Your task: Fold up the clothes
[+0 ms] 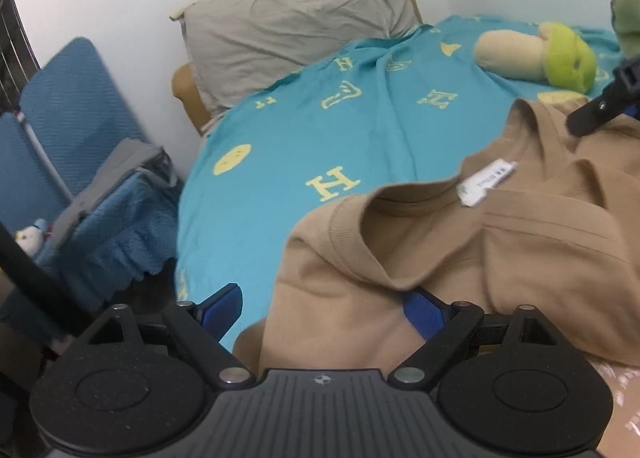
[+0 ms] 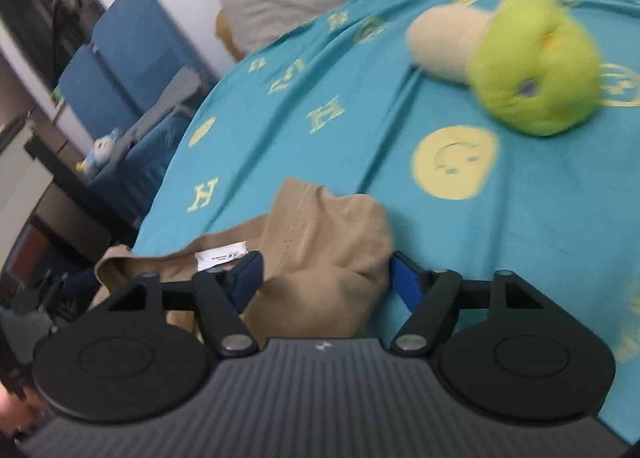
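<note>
Holding the left gripper (image 1: 324,308) low at the near edge of the bed, pointing along the mattress toward the pillow (image 1: 288,26). Spreading its two blue ribbed pads (image 1: 224,306) wide apart, clamping nothing; only brushing the loose hem of the shirt (image 1: 460,250), which is draping over the inner pad.

Reaching in with the right gripper (image 2: 328,280) from the far side of the shirt (image 2: 320,242), angling down onto the cloth. Opening those fingers wide too, straddling a bunched fold between the pads (image 2: 408,282) without pinching it. Showing up in the left view as one black finger of the right gripper (image 1: 600,110) touching the shirt's far part.

Lying crumpled on the sheet (image 1: 360,138) near the bed's front edge: soft tan knit, ribbed round neckband, stitched seams, white rectangular label (image 1: 486,180) turned up at the collar.

Covering the bed: smooth teal cotton sheet (image 2: 280,130), printing pale yellow letters and smiley faces. Leaning at the headboard: wrinkled grey pillow. Resting beyond the shirt, well apart from it: fuzzy plush toy (image 1: 532,52), lime-green head, beige tube-shaped body.

Counting: two grippers, one shirt, one label, one pillow, one plush toy on the sheet, one quilted blue chair (image 1: 72,98) beside the bed.
</note>
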### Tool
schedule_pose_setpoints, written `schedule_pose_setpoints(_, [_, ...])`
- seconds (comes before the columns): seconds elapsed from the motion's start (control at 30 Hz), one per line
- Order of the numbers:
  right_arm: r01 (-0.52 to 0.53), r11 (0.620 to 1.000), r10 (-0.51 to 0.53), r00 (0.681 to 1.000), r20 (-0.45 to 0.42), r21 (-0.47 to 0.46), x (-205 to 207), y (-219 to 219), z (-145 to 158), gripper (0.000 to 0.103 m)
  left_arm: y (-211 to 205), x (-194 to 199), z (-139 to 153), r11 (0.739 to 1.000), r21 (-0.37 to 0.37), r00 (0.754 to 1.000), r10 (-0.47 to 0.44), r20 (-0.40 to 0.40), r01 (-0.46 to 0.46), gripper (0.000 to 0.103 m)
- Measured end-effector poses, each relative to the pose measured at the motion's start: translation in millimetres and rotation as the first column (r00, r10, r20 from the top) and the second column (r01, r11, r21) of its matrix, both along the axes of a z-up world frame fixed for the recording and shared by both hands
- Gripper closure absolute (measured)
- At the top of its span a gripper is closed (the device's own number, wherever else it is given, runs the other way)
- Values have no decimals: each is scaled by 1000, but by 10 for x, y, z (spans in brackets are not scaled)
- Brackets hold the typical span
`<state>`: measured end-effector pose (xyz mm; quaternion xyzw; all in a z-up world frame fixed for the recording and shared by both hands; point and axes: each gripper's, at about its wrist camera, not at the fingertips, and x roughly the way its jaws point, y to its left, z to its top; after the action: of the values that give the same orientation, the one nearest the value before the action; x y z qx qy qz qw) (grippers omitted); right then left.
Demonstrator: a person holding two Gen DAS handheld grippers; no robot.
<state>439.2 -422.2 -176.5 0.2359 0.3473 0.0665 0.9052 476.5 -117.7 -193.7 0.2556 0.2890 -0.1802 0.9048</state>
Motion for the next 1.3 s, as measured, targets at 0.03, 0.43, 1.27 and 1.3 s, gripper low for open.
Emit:
schedule_pose_setpoints(0.03, [4, 1000, -4, 1000, 13, -20, -9, 31, 19, 39, 26, 56, -10, 1000, -30, 1000, -2, -6, 2, 15])
schedule_pose_setpoints(0.43, [145, 978, -115, 975, 191, -152, -122, 182, 516, 89, -87, 142, 408, 955, -252, 987, 160, -3, -156, 91])
schedule_pose_setpoints(1.27, [184, 969, -164, 978, 130, -164, 515, 176, 339, 14, -244, 748, 369, 921, -257, 956, 287, -59, -292, 20])
schedule_pose_setpoints(1.3, [177, 971, -157, 980, 126, -162, 407, 199, 409, 14, -232, 646, 443, 924, -261, 960, 274, -53, -279, 18])
